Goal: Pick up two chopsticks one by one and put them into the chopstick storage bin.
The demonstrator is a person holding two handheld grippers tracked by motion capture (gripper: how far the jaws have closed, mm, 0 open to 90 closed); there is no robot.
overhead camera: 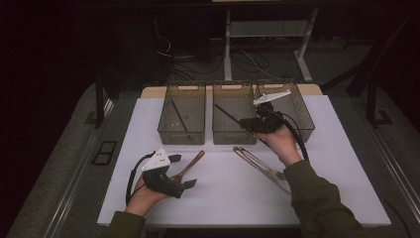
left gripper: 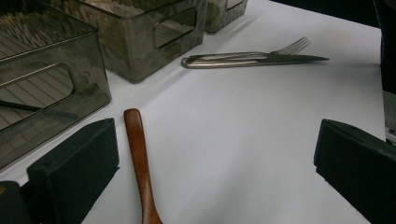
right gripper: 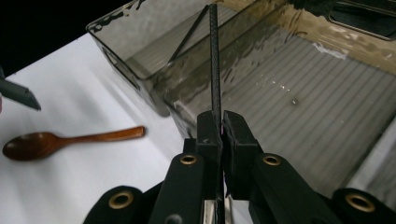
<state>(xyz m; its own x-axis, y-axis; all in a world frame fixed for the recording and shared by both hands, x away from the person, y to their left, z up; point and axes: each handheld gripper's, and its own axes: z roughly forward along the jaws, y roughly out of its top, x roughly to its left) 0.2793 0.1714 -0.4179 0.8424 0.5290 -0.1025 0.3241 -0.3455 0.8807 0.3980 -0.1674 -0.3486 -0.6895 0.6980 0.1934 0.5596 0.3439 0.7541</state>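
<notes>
Right gripper: while it hangs over the middle bin (overhead camera: 234,130) at centre frame, your right gripper (right gripper: 220,128) pinches a black chopstick (right gripper: 214,56), tip slanting up-left.
Left gripper: your left gripper (overhead camera: 182,171), lower left, is spread wide, holding nothing.
Wooden spoon: the wooden spoon (left gripper: 139,158) lies between those jaws.
Nearby: a fork and knife (left gripper: 261,58) on the white table (overhead camera: 223,193); another chopstick in the left bin (overhead camera: 181,133).

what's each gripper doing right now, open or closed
left gripper: open, holding nothing, wooden spoon lying between its fingers
right gripper: closed on a black chopstick
</notes>
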